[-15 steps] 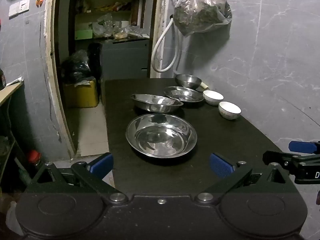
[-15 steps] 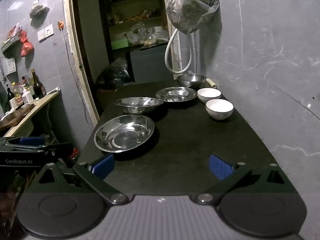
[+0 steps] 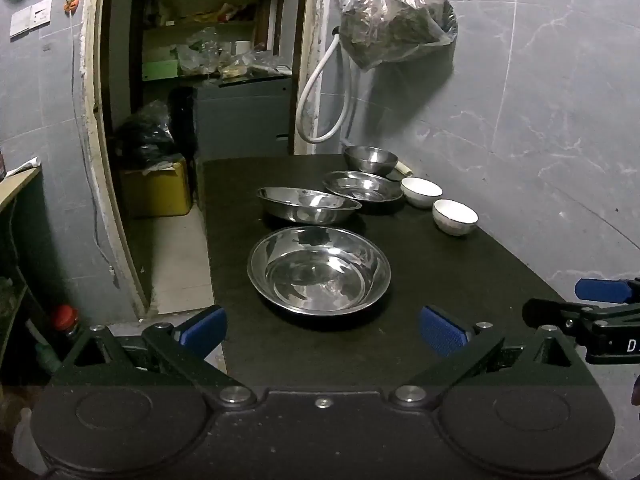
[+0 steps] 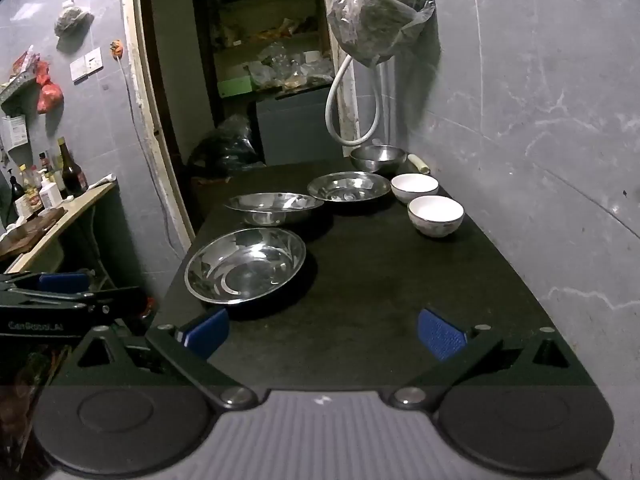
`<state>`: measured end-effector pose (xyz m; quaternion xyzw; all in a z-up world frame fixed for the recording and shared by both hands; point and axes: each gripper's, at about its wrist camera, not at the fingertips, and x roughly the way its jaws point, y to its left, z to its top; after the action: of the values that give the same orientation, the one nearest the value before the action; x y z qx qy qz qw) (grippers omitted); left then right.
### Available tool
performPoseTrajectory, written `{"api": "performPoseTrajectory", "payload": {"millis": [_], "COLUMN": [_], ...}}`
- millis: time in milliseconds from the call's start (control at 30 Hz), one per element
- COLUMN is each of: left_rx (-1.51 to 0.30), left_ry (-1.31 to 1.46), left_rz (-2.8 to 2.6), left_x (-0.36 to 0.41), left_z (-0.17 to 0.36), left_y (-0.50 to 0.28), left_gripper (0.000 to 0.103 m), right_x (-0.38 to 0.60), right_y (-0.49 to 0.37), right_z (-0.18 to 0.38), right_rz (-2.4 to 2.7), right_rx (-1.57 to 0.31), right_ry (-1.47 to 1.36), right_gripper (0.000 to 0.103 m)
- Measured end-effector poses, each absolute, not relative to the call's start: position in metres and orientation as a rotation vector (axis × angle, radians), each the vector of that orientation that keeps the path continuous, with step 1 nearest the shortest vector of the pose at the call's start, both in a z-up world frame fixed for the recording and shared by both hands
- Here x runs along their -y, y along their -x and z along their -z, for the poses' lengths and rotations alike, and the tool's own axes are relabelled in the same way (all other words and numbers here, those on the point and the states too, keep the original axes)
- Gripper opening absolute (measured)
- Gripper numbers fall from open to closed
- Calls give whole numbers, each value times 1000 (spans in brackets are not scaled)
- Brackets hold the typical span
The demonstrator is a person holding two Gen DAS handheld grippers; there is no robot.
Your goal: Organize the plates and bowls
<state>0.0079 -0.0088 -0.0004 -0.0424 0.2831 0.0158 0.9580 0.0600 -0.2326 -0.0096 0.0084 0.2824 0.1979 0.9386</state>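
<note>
On the black table [image 3: 460, 280] [image 4: 380, 280] lie three shallow steel plates: the nearest [image 3: 319, 270] [image 4: 245, 264], a middle one [image 3: 308, 204] [image 4: 274, 207] and a far one [image 3: 362, 186] [image 4: 349, 186]. Behind them stands a small steel bowl [image 3: 371, 158] [image 4: 378, 157]. Two white bowls sit by the wall, one near [image 3: 455, 216] [image 4: 435, 215], one farther [image 3: 421, 192] [image 4: 414, 187]. My left gripper [image 3: 322, 330] is open over the table's near edge, short of the nearest plate. My right gripper [image 4: 322, 332] is open too, with nothing between its fingers.
A grey tiled wall [image 3: 540, 140] runs along the table's right side, with a hanging plastic bag [image 3: 396, 20] and a white hose [image 3: 324, 92]. To the left is a doorway with shelves [image 3: 208, 60]. A counter with bottles [image 4: 48, 188] stands at far left.
</note>
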Motion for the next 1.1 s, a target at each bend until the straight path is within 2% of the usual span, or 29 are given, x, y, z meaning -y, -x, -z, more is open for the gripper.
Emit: {"api": "performPoseTrajectory", "payload": {"millis": [1100], "left_rx": [-588], "left_ry": [82], "left_rz": [4], "left_x": [-1], "left_z": [5], "left_y": [-12], "left_gripper": [102], "right_x": [229], "right_y": [-61], "right_z": [10], "right_rz": [-383], "right_rx": [-585], "right_ry": [-13], "right_gripper": [103]}}
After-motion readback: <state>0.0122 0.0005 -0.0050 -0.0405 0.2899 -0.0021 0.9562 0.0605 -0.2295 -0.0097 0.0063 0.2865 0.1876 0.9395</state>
